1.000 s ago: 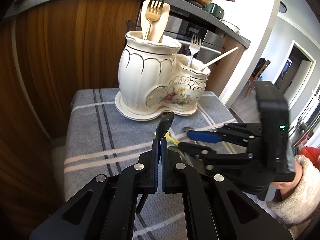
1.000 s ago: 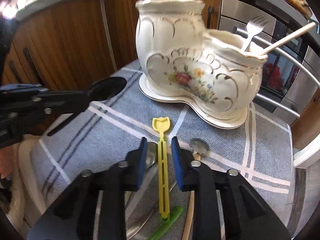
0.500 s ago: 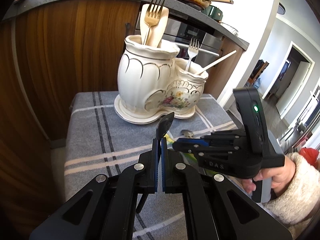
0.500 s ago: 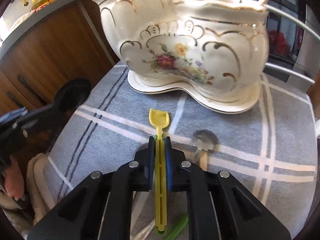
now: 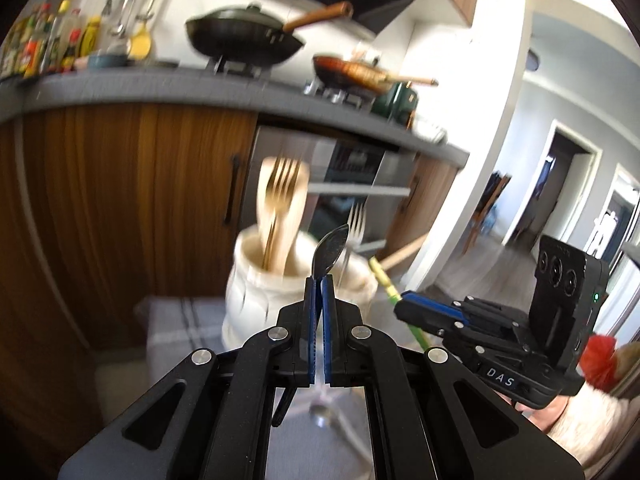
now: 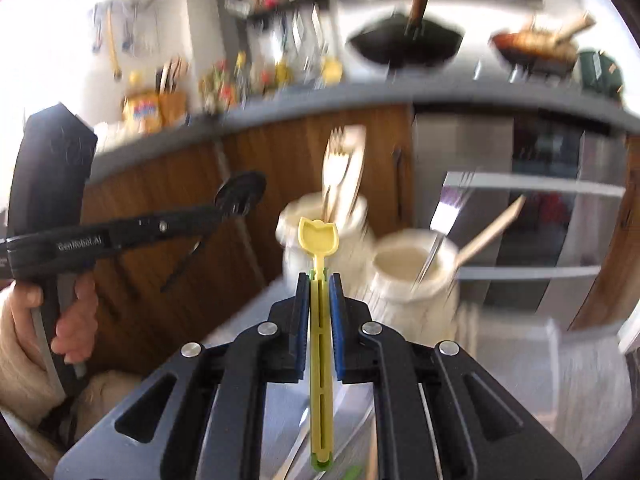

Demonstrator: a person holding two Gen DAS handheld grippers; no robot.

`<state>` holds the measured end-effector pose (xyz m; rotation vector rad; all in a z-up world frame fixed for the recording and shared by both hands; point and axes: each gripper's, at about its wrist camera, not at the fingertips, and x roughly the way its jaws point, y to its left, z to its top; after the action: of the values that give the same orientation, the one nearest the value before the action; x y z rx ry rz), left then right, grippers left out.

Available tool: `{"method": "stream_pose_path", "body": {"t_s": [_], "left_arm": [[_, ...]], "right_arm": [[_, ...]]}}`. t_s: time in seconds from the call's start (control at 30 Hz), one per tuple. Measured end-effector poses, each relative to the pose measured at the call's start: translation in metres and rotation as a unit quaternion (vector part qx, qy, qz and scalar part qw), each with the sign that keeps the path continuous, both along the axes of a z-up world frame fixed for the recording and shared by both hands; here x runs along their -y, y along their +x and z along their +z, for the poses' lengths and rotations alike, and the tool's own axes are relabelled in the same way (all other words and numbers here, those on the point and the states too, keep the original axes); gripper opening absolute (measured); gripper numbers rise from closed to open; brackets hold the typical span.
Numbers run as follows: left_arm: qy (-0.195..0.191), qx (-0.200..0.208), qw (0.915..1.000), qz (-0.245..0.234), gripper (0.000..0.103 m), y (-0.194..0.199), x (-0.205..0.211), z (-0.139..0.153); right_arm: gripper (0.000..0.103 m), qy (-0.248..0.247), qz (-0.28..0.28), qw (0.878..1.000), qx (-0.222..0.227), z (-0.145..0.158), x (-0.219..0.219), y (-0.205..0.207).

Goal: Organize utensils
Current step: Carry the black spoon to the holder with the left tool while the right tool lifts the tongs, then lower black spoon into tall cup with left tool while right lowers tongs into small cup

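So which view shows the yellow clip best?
The right wrist view: the yellow clip runs full length between the right gripper, tulip-shaped end clear. The left wrist view shows only a blurred stretch poking past that gripper.

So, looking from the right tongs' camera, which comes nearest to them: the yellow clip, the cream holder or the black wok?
1. Yellow clip, gripped in the right tongs.
2. Cream holder, just ahead, right.
3. Black wok, far back on the counter.

Two wrist views, side by side, both near the shared ceramic holder.
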<state>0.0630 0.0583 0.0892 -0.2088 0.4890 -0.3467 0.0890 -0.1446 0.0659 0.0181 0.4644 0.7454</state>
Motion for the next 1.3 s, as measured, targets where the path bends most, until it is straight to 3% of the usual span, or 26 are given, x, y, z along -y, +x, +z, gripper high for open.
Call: {"method": "stream_pose_path", "body": {"t_s": [0.07, 0.2, 0.43, 0.8, 1.3], "left_arm": [[-0.015, 0.018, 0.9997, -0.009, 0.004, 0.013, -0.002, 0.011], [-0.062, 0.027, 0.9969, -0.04, 0.004, 0.042, -0.007, 0.02], [-0.099, 0.032, 0.9921, -0.07, 0.004, 0.089, -0.004, 0.01], [-0.101, 0.053, 0.991, -0.071, 0.004, 0.109, -0.005, -0.026], [-0.083, 0.071, 0.9913, -0.074, 0.004, 0.104, -0.005, -0.036]], "right_arm": [[0.01, 0.031, -0.021, 0.999, 0.017, 0.012, 0.008, 0.014], [0.01, 0.096, -0.059, 0.994, -0.002, 0.012, 0.022, 0.056], [0.01, 0.135, -0.075, 0.988, -0.006, 0.006, 0.016, 0.099], [0.01, 0.135, -0.091, 0.986, 0.02, -0.021, 0.006, 0.111], [0.01, 0.145, -0.118, 0.981, 0.044, -0.027, -0.003, 0.121]]}}
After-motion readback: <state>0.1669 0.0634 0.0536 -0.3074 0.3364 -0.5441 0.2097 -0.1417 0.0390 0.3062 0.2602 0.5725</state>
